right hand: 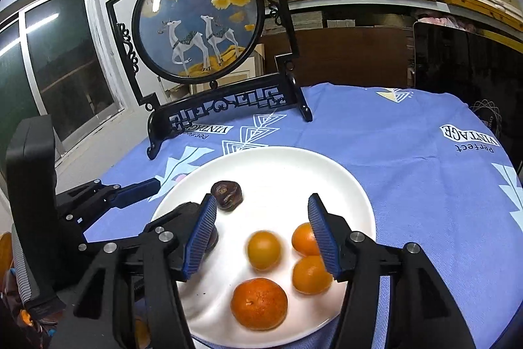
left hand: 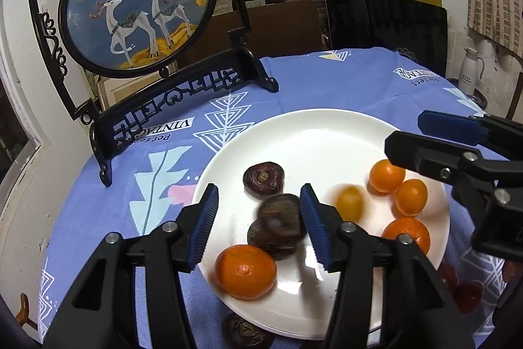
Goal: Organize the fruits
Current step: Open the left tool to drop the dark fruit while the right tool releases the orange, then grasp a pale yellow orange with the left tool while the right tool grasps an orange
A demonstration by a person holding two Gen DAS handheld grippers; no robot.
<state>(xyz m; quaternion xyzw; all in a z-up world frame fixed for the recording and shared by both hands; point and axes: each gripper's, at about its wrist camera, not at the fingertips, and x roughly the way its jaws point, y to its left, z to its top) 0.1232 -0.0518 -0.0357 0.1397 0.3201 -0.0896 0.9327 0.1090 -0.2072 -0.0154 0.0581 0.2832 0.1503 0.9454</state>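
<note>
Tangerines and dark chestnuts share the white plate.

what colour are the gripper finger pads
Ribbed blue pads on black fingers, clearest in the right wrist view.

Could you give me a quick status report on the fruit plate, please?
Left claw open, blurred dark fruit between. Right claw open over blurred orange. Plate unobstructed.

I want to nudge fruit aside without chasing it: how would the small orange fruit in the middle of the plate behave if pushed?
The small orange fruit looks round and smooth, so it would probably roll readily. It is motion-blurred, hinting it is loose. The white plate looks glossy, so little would slow it, though its raised rim may stop it.
</note>
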